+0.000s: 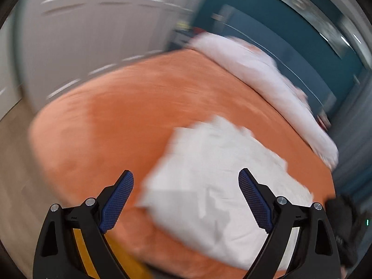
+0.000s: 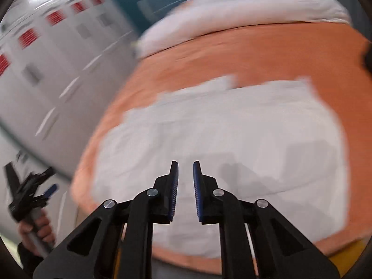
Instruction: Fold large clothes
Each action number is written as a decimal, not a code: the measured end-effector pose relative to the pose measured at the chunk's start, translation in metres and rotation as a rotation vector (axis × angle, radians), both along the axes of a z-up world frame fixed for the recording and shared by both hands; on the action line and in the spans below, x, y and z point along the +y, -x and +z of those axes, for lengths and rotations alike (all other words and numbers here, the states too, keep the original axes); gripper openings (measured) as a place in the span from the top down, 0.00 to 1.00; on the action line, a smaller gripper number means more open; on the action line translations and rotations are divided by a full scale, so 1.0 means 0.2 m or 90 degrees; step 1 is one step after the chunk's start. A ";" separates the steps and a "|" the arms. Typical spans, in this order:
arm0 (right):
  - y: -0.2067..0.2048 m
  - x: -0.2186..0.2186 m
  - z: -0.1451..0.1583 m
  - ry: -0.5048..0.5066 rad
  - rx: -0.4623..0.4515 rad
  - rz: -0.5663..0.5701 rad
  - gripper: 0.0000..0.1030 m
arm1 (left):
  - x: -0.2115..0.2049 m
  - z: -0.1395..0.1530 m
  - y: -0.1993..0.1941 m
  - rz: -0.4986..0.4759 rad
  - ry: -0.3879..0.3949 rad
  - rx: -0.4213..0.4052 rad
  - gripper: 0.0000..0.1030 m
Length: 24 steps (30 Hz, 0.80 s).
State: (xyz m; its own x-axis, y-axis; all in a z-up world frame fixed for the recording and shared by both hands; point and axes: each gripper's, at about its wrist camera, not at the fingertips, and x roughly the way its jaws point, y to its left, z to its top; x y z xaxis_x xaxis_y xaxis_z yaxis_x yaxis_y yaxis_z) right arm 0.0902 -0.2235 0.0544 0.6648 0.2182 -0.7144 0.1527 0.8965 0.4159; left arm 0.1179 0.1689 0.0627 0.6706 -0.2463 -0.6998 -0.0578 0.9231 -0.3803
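Two grippers hung over the bed [image 1: 97,125] with its orange cover, and both views were smeared with motion. The white garment [image 2: 220,139] lay spread and rumpled on the near half of that cover, touched by neither tool. The left gripper [image 1: 186,181] had its jaws wide apart with nothing between them. The right gripper [image 2: 186,174] had its jaws narrowed to a slim gap, and no cloth was caught there; the blue pads [image 2: 197,186] stood clear above the fabric. To my eye the step in hand was picking up an edge to begin a fold, and doing it well would mean taking two corners of the same hem, lifting them together and laying the cloth over squarely so no creases were trapped. The right wrist view alone showed a person's hand [image 2: 38,229] gripping the other tool's handle at the lower left, and white cabinet doors [image 2: 34,34] with red marks. The left wrist view alone showed the white pillows [image 1: 267,81] lined along the teal headboard [image 1: 302,53] from the side.
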 end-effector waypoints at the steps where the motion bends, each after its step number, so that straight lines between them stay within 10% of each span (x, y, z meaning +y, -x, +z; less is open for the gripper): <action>1: 0.00 -0.07 -0.03 0.008 0.008 -0.020 0.88 | -0.11 -0.04 -0.05 -0.032 -0.009 0.007 0.14; 7: 0.02 -0.31 -0.44 0.052 0.161 -0.053 0.94 | -0.43 -0.52 -0.23 -0.080 -0.093 0.142 0.22; 10: 0.05 -0.34 -0.36 0.051 0.138 -0.062 0.86 | -0.35 -0.49 -0.23 -0.064 -0.085 0.145 0.27; 11: 0.04 -0.37 -0.30 0.057 0.112 -0.067 0.78 | -0.31 -0.42 -0.25 -0.051 -0.082 0.133 0.28; 13: -0.01 -0.44 -0.14 0.066 0.041 -0.091 0.31 | -0.26 -0.31 -0.31 -0.042 -0.060 0.092 0.26; 17: -0.20 -0.60 -0.08 0.049 0.018 -0.134 0.26 | -0.24 -0.17 -0.60 -0.042 -0.038 0.057 0.13; 22: -0.54 -0.74 -0.36 0.011 0.156 -0.172 0.41 | -0.33 -0.39 -1.03 -0.078 -0.061 0.141 0.27; 24: -0.59 -0.69 -0.33 0.025 0.154 -0.151 0.84 | -0.33 -0.45 -1.11 -0.073 -0.048 0.158 0.59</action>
State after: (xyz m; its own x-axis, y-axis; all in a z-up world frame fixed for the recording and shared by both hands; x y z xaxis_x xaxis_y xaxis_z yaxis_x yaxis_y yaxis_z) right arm 0.2091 -0.3622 -0.0118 0.5042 0.0476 -0.8623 0.4483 0.8390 0.3084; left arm 0.3393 0.1030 -0.0281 0.4465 -0.2522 -0.8585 -0.0339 0.9540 -0.2979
